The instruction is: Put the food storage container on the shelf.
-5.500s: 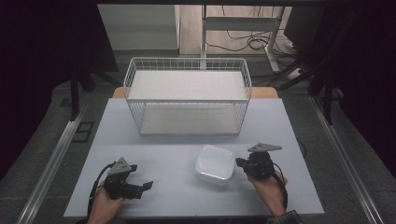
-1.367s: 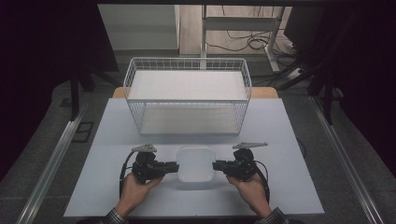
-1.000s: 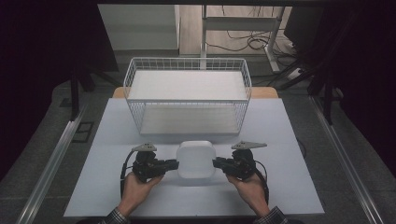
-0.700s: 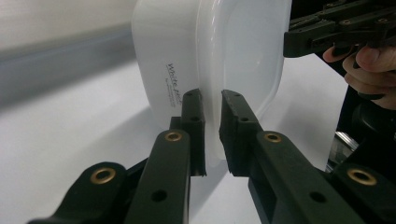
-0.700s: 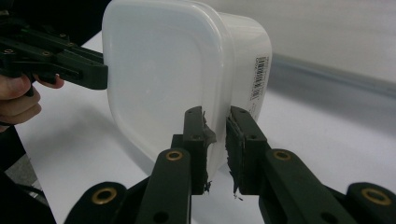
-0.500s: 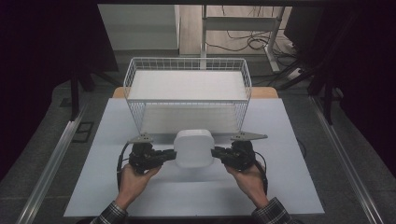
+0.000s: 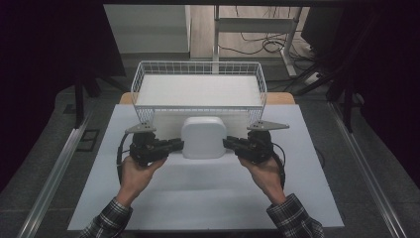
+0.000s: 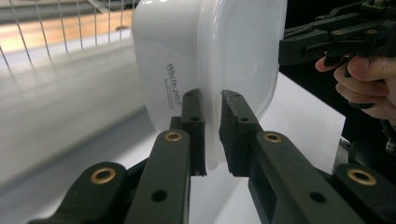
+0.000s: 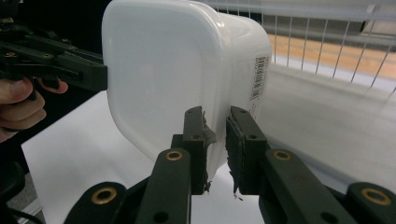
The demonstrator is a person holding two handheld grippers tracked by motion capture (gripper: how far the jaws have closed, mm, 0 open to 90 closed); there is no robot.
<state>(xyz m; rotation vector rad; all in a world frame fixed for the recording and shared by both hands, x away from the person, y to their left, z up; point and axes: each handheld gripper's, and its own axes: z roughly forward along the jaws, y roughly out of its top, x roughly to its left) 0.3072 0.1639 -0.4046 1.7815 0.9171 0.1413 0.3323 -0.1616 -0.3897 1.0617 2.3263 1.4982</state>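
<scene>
White plastic container (image 7: 203, 137), lid on, now lifted off the tabletop (image 7: 208, 198), up from a sec ago. Left gripper (image 7: 174, 145) & right gripper (image 7: 232, 143) each clamp an opposite rim. Wire basket (image 7: 198, 69) just beyond, likely its destination.

The tub's (image 8: 205, 60) top is cut off at twelve o'clock in the left gripper view, its small print (image 8: 173, 85) is unreadable, and the basket wires (image 8: 56, 23) at eleven o'clock blur.
</scene>
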